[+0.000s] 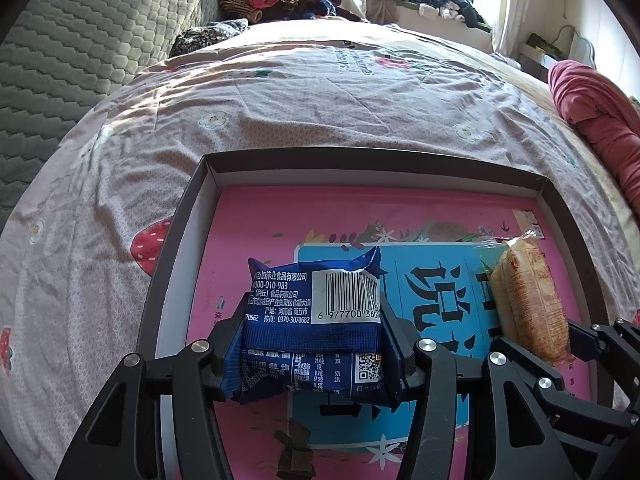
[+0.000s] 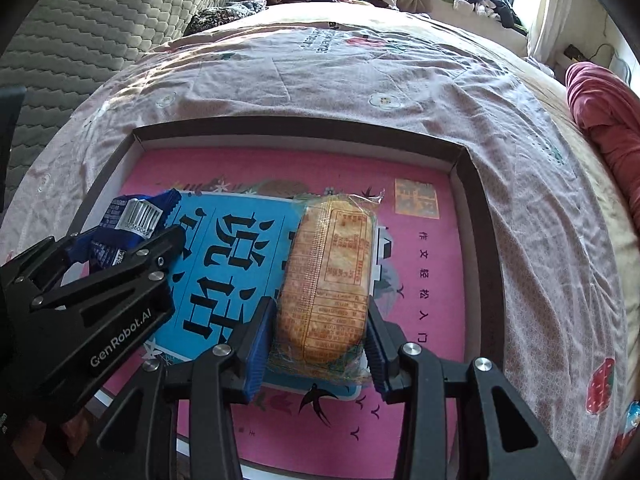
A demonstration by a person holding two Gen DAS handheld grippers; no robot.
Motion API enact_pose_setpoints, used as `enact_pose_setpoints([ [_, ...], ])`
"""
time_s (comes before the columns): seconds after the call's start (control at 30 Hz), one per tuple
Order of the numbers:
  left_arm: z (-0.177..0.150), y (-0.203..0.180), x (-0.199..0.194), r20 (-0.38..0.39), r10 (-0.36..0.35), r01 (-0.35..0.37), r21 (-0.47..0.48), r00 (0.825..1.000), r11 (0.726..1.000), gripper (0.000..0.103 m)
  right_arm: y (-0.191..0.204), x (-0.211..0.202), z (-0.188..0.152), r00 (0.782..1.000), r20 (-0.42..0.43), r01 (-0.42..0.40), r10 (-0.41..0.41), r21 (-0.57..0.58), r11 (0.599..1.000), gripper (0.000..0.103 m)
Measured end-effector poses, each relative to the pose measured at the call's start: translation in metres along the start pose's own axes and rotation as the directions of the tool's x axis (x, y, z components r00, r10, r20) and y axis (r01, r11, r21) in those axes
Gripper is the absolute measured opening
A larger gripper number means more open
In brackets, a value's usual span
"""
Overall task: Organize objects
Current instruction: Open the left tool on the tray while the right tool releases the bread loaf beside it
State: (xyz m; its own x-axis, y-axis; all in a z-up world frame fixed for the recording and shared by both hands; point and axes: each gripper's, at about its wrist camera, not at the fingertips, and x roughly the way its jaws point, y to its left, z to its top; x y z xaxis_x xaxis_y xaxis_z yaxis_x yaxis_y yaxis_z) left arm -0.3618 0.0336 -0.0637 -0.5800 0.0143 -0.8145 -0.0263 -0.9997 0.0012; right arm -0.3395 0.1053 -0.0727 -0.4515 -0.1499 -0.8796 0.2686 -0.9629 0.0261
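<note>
Black "GenRobot.AI" lettering point(image 2: 120, 338): right wrist view only

Your left claw point(image 1: 312, 344) is matt black plastic with bright metal rivets, its pads pressed on a glossy blue foil packet point(image 1: 316, 312), crinkled at the seams. Your right claw point(image 2: 320, 344), the same matt plastic with ribbed blue pads, squeezes a cake point(image 2: 328, 276) in clear, shiny film. Below, a smooth pink printed book point(image 2: 420, 280) lies in a matt cardboard tray point(image 2: 480, 216) on the bed's point(image 1: 320, 112) wrinkled cotton sheet. A quilted grey cover point(image 1: 80, 40) looks soft.
</note>
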Motion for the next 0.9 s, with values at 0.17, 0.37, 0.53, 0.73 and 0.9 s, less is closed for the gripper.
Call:
enact_pose_setpoints([
  [0.17, 0.001, 0.000, 0.000, -0.002, 0.016, -0.016, 0.006, 1.000, 1.000, 0.063, 0.000, 0.001, 0.001, 1.000, -0.009, 0.000, 0.000, 0.000, 1.000, 0.044],
  [0.37, 0.001, 0.003, 0.001, -0.008, 0.017, -0.017, 0.000, 1.000, 1.000, 0.068, 0.001, 0.001, 0.001, 1.000, -0.010, 0.006, -0.006, -0.002, 1.000, 0.044],
  [0.53, 0.001, 0.005, 0.000, -0.014, 0.006, -0.006, 0.002, 1.000, 1.000, 0.071, 0.000, 0.001, 0.001, 1.000, -0.013, 0.016, -0.016, 0.003, 1.000, 0.048],
  [0.73, 0.000, 0.010, -0.003, -0.024, -0.013, 0.012, -0.018, 1.000, 1.000, 0.075, -0.001, 0.002, 0.001, 1.000, -0.023, 0.007, -0.007, 0.015, 1.000, 0.059],
  [0.9, 0.005, 0.013, -0.017, -0.004, -0.021, 0.021, -0.020, 1.000, 1.000, 0.076, 0.001, -0.004, 0.001, 1.000, -0.015, 0.007, -0.007, 0.014, 1.000, 0.064],
])
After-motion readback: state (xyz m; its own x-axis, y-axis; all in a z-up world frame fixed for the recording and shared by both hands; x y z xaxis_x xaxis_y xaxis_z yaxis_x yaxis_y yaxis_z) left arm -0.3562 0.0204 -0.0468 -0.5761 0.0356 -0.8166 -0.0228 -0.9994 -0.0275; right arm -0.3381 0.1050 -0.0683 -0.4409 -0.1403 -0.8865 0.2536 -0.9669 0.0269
